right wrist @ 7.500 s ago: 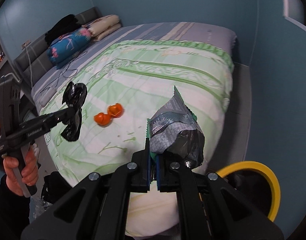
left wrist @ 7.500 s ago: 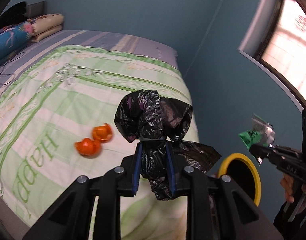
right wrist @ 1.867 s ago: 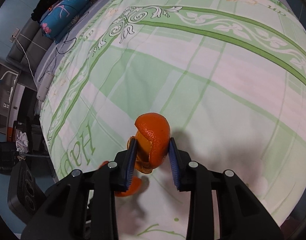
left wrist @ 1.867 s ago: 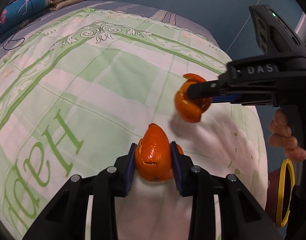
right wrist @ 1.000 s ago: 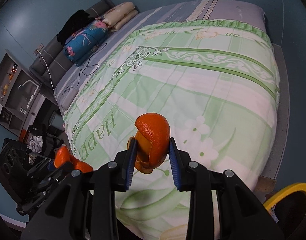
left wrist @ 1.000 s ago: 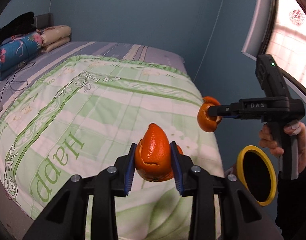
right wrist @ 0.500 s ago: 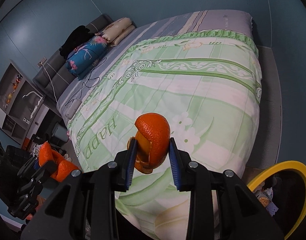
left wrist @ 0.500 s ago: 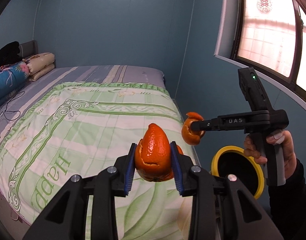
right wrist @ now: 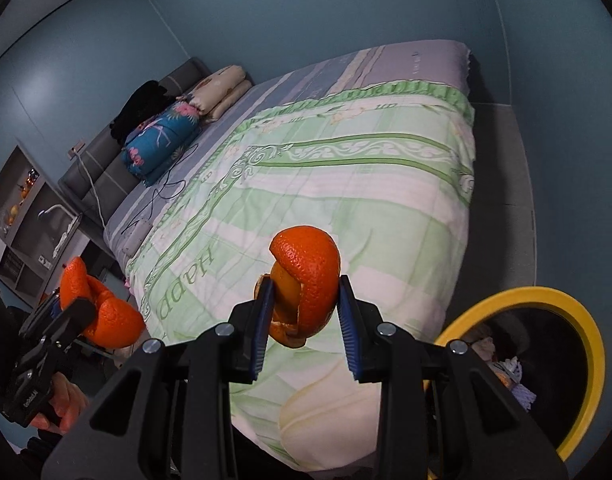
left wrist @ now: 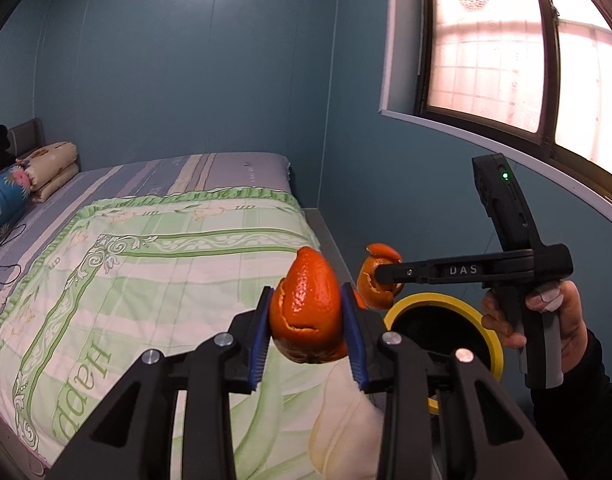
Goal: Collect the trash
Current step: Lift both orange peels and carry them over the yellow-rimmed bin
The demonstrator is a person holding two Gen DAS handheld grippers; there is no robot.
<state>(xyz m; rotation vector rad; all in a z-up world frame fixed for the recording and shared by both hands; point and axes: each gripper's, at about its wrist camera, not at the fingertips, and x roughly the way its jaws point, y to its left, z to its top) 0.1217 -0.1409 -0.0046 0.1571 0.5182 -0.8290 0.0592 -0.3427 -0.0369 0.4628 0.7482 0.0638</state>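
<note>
My left gripper is shut on a piece of orange peel, held in the air over the foot corner of the bed. My right gripper is shut on a second orange peel. In the left wrist view the right gripper holds its peel just above the rim of the yellow-rimmed trash bin. In the right wrist view the bin stands at the lower right with trash inside, and the left gripper with its peel is at the far left.
The bed with a green and white quilt fills the left and middle. Folded bedding and pillows lie at its head. A blue wall and a window stand to the right. A floor strip runs between bed and wall.
Both grippers have lifted away from the bed with their peels and moved toward the bin. The right gripper's peel now hangs closer to the bin's rim.
</note>
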